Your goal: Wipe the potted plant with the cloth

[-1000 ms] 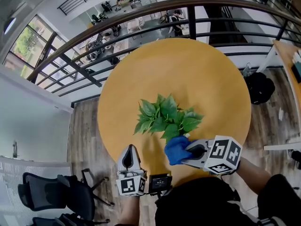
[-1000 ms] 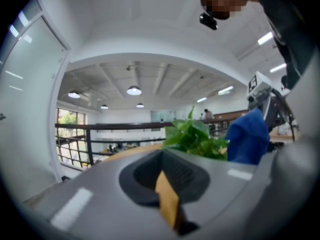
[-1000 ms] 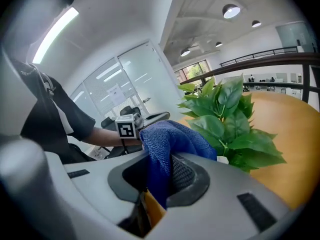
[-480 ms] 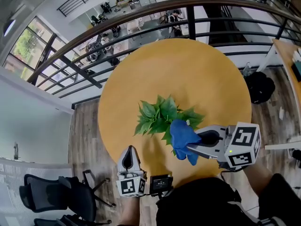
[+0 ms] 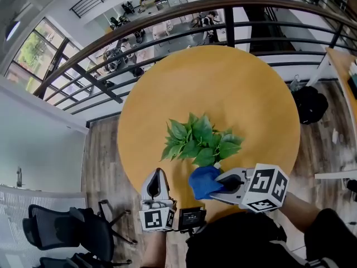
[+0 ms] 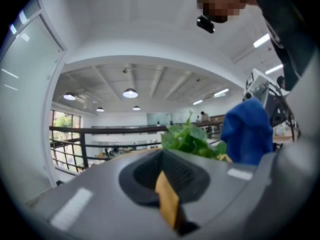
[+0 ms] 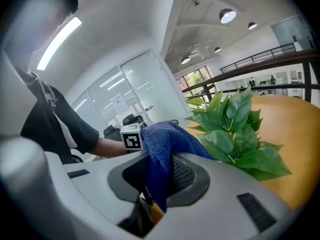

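"Where is our right hand-held gripper point(image 5: 216, 183)?"

"It lies almost flat, low over the near side of the tabletop point(image 5: 240, 82). Our right arm point(image 5: 301, 208) comes in from the right. The gripper points left, at the potted plant point(image 5: 198, 140)."

"What does it hold?"

"Its jaws are closed tight on the blue cloth point(image 5: 202, 181). The cloth bunches up out of the front, just beside the plant's near side. We cannot tell if it touches the plant."

"Where does the plant stand?"

"Near the middle of the round tabletop, a bit toward us."

"And our left hand-held gripper point(image 5: 157, 177)?"

"It is close to us, at the near edge of the tabletop, and it points away from us. Its jaws are pressed together with nothing in them. It is apart from the plant and the cloth."
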`<state>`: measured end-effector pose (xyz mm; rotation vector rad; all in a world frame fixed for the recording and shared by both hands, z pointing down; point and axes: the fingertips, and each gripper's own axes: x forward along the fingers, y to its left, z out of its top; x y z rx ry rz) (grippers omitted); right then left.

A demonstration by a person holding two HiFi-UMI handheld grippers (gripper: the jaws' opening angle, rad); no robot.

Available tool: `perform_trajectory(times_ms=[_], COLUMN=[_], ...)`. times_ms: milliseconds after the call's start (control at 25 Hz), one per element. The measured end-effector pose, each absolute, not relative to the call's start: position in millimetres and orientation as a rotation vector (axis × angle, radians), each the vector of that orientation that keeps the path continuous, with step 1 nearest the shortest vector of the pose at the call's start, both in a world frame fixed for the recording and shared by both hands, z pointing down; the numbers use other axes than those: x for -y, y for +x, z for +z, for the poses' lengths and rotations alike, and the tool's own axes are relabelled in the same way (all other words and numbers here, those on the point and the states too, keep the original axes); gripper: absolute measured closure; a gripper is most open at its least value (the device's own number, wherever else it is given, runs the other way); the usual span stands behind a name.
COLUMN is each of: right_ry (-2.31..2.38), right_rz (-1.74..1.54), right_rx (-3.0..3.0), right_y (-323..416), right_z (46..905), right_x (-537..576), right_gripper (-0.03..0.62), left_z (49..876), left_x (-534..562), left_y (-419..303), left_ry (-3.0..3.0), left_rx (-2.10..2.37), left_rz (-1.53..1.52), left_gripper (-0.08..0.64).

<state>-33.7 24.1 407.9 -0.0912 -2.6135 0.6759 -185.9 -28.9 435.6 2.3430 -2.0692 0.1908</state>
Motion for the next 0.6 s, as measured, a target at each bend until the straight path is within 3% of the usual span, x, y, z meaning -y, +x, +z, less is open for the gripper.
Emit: perform_trajectory(times_ms=[320, 600], right_ry=[0.087, 0.516], right_rz=[0.561, 0.388], right_rx=[2.743, 2.669], right_y=[-7, 7], right_z=[344, 347], right_x=[-6, 44], right_gripper=[0.518, 0.518], left_z=[420, 416], left_x=[41, 54], left_y=[-157, -152], left_ry=[2.452, 2.544], left_rx=[1.986, 1.883], left_rz=[0.183, 0.209], left_gripper=[0.557, 0.557])
